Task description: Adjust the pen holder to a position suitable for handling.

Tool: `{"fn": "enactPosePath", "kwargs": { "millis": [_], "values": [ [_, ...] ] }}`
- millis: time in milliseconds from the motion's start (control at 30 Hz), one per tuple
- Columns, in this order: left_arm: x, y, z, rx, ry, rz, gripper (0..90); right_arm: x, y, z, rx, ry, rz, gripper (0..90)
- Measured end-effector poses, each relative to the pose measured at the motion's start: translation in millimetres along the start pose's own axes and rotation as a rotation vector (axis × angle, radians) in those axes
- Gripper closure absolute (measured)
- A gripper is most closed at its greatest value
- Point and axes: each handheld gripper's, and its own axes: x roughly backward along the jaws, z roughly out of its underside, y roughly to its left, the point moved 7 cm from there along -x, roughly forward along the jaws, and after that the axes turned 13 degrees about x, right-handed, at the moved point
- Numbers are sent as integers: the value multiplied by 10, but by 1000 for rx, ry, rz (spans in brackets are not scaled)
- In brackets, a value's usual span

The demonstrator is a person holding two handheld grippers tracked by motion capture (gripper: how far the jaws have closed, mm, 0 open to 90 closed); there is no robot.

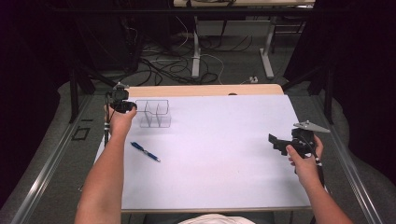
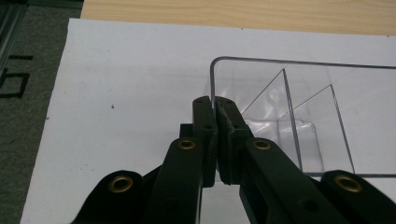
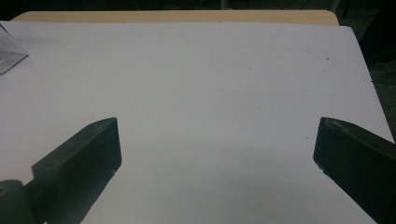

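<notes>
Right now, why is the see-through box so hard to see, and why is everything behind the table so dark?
High view: the clear organizer nearly fades into the white sheet, and the background is unlit. Left gripper view: light glints along its edges. Right gripper view: dim and slightly soft.

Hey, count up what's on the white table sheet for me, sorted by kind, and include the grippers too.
Clear plastic organizer: 1, its wall clamped by the left gripper
Blue pen: 1, lying loose on the sheet
Grippers: 2, the left one and the right gripper, which is open with nothing between its jaws
Total: 4
</notes>
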Motion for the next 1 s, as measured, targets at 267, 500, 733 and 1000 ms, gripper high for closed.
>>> {"fn": "enactPosePath", "kwargs": {
  "millis": [267, 500, 733, 1000],
  "values": [
    [59, -118, 111, 2, 27, -15, 882, -1, 9, 1, 1, 2, -3, 6],
    [102, -302, 229, 6, 52, -25, 882, -5, 19, 5, 2, 5, -6, 6],
    [117, -536, 344, 17, 55, -34, 881, -13, 19, 5, 19, 4, -14, 6],
    [118, -807, 467, 34, 50, -23, 879, -22, 29, 20, 13, 10, -16, 6]
  ]
}}
